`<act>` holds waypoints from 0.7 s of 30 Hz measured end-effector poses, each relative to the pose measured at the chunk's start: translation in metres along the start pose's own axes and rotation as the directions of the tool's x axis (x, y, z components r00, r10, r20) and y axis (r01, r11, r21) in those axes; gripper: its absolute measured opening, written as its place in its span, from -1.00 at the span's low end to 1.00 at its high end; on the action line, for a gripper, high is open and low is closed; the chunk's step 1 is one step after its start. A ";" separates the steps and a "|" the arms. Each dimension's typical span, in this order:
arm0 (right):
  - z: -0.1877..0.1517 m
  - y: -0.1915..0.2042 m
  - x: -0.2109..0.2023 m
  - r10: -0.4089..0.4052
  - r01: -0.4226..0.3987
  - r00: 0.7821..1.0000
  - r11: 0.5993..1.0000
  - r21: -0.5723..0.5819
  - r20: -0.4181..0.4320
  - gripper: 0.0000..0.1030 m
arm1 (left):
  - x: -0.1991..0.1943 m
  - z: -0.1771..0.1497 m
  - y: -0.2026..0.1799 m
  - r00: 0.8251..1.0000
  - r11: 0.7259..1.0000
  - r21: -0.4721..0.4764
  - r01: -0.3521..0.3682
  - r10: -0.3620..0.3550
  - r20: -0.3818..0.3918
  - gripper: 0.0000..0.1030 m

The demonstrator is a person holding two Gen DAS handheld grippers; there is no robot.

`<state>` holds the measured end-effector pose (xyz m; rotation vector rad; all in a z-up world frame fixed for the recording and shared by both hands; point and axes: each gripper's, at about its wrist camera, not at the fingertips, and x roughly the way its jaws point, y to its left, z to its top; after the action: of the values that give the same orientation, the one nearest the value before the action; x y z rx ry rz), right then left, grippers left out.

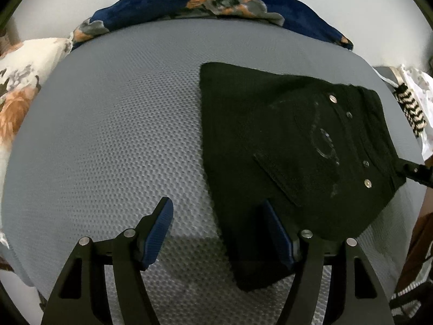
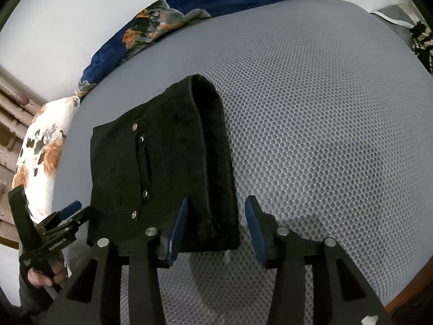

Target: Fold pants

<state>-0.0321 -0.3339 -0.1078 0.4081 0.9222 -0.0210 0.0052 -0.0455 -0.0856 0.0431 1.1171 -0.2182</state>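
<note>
Black pants (image 1: 284, 146) lie folded into a compact stack on a grey mesh mattress (image 1: 113, 140), with rivets and a back pocket on top. My left gripper (image 1: 219, 219) is open at the stack's near left corner, its right finger against the cloth edge. In the right wrist view the pants (image 2: 162, 168) lie ahead. My right gripper (image 2: 216, 216) is open, its jaws on either side of the stack's near right edge. The left gripper also shows in the right wrist view (image 2: 67, 216), at the pants' left corner.
A navy floral blanket (image 1: 216, 2) runs along the far edge of the mattress. A white floral pillow (image 1: 19, 89) lies at the left. A striped knit item (image 1: 411, 111) and white cloth sit at the right edge.
</note>
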 end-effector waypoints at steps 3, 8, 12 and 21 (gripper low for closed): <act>0.006 -0.001 0.003 0.023 -0.023 1.000 1.000 0.008 -0.012 -0.11 | 0.001 0.006 0.009 1.000 1.000 -0.020 0.011 -0.011 -0.007 0.35; 0.014 -0.008 0.013 0.091 -0.090 0.995 0.996 0.021 -0.050 0.02 | 0.007 0.015 0.021 0.995 0.993 -0.080 0.088 -0.092 -0.037 0.35; 0.024 -0.016 0.026 0.121 -0.119 0.989 0.992 0.032 -0.081 0.22 | 0.014 0.021 0.028 0.988 0.983 -0.135 0.127 -0.137 -0.069 0.35; 0.033 -0.033 0.042 0.258 -0.247 0.959 0.964 0.099 -0.118 0.23 | 0.028 0.024 0.040 0.950 0.935 -0.239 0.261 -0.293 -0.109 0.35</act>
<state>0.0129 -0.3693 -0.1338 0.6083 0.9937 0.2042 0.0467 -0.0138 -0.1034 -0.3052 1.2845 -0.3456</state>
